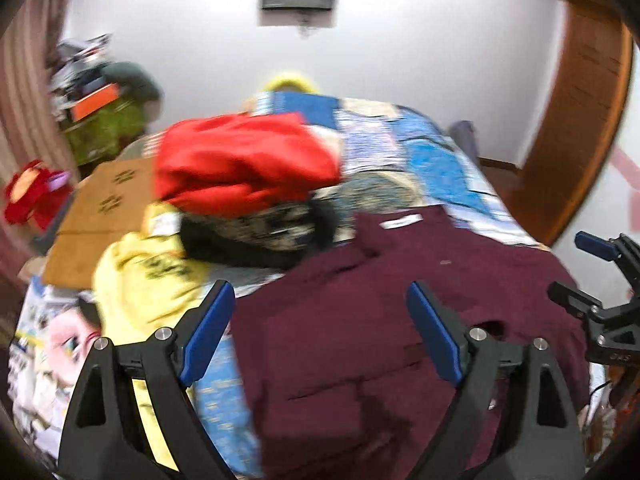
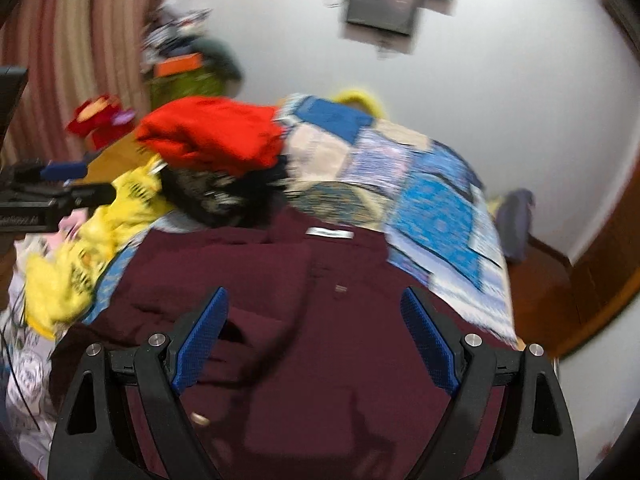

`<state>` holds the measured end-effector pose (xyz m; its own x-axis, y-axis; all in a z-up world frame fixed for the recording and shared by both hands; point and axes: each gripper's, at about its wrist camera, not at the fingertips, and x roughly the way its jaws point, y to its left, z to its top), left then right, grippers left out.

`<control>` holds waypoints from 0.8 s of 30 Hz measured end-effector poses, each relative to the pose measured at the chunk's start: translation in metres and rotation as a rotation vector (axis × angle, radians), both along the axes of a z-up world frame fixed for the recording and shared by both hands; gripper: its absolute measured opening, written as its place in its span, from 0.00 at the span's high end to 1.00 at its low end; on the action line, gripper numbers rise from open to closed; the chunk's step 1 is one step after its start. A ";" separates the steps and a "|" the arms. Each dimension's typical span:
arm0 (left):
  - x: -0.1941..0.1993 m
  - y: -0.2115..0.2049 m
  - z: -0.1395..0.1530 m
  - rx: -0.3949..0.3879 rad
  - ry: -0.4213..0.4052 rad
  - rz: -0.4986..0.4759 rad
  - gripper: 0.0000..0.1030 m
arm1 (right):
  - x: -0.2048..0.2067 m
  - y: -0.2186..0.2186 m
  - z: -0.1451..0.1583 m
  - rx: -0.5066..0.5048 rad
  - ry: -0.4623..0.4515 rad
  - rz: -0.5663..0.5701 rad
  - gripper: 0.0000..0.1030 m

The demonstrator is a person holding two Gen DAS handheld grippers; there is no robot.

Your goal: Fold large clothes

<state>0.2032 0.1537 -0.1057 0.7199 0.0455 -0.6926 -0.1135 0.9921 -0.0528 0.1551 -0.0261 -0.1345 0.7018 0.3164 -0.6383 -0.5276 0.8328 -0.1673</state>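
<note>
A large maroon garment lies spread on the bed, with a white neck label at its far edge. My left gripper hovers over the garment's left part, open, with nothing between its blue pads. My right gripper hangs open over the same maroon garment, gripping nothing; the label lies beyond it. The right gripper also shows at the right edge of the left wrist view. The left gripper shows at the left edge of the right wrist view.
Behind the garment sits a heap of a red garment, a black patterned one and a yellow one. A blue patchwork quilt covers the bed. A cardboard sheet lies left. A wooden door frame stands right.
</note>
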 end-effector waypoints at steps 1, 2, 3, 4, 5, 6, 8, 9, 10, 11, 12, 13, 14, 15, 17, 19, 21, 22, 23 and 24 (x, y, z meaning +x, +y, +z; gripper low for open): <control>-0.002 0.010 -0.004 0.005 0.005 0.021 0.15 | 0.001 0.012 -0.003 -0.020 0.006 0.030 0.17; -0.006 0.020 -0.008 0.009 0.011 0.044 0.15 | 0.001 0.020 -0.006 -0.034 0.012 0.052 0.17; -0.010 0.030 -0.014 0.012 0.020 0.065 0.15 | 0.002 0.037 -0.013 -0.062 0.026 0.092 0.17; -0.013 0.039 -0.020 0.014 0.031 0.083 0.15 | 0.003 0.049 -0.018 -0.081 0.041 0.121 0.17; -0.017 0.045 -0.024 0.015 0.038 0.094 0.15 | 0.004 0.057 -0.023 -0.095 0.054 0.140 0.17; -0.022 0.054 -0.029 0.015 0.048 0.109 0.15 | 0.005 0.070 -0.031 -0.121 0.076 0.169 0.17; -0.028 0.065 -0.040 0.012 0.069 0.130 0.15 | 0.007 0.096 -0.049 -0.178 0.119 0.216 0.17; -0.030 0.071 -0.047 0.005 0.080 0.138 0.15 | 0.008 0.107 -0.057 -0.210 0.139 0.241 0.17; -0.031 0.076 -0.053 -0.001 0.091 0.145 0.15 | 0.008 0.118 -0.065 -0.242 0.158 0.262 0.17; -0.034 0.080 -0.056 -0.006 0.099 0.151 0.15 | 0.007 0.129 -0.075 -0.277 0.180 0.283 0.17; -0.037 0.085 -0.062 -0.014 0.107 0.159 0.15 | 0.005 0.138 -0.084 -0.309 0.198 0.304 0.17; -0.039 0.091 -0.067 -0.024 0.116 0.165 0.15 | 0.005 0.143 -0.089 -0.333 0.210 0.320 0.17; -0.042 0.095 -0.071 -0.031 0.124 0.170 0.15 | 0.004 0.151 -0.098 -0.366 0.224 0.341 0.17; -0.044 0.096 -0.074 -0.038 0.129 0.174 0.15 | 0.005 0.160 -0.111 -0.411 0.243 0.357 0.17; -0.048 0.102 -0.080 -0.050 0.139 0.180 0.15 | 0.006 0.170 -0.126 -0.478 0.264 0.367 0.18; -0.050 0.106 -0.086 -0.064 0.146 0.185 0.15 | 0.009 0.178 -0.145 -0.547 0.283 0.366 0.18; -0.052 0.109 -0.092 -0.076 0.152 0.183 0.15 | 0.014 0.182 -0.160 -0.584 0.300 0.358 0.18; -0.052 0.110 -0.094 -0.077 0.155 0.183 0.15 | 0.015 0.182 -0.164 -0.587 0.301 0.355 0.18; -0.052 0.110 -0.096 -0.076 0.157 0.183 0.15 | 0.016 0.181 -0.167 -0.585 0.303 0.354 0.19; -0.052 0.111 -0.098 -0.074 0.159 0.183 0.15 | 0.016 0.180 -0.168 -0.577 0.301 0.357 0.20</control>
<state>0.1511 0.2643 -0.2032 0.5858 0.1103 -0.8029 -0.3037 0.9484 -0.0913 0.1711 0.1538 -0.3029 0.3872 0.0481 -0.9207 -0.8419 0.4256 -0.3318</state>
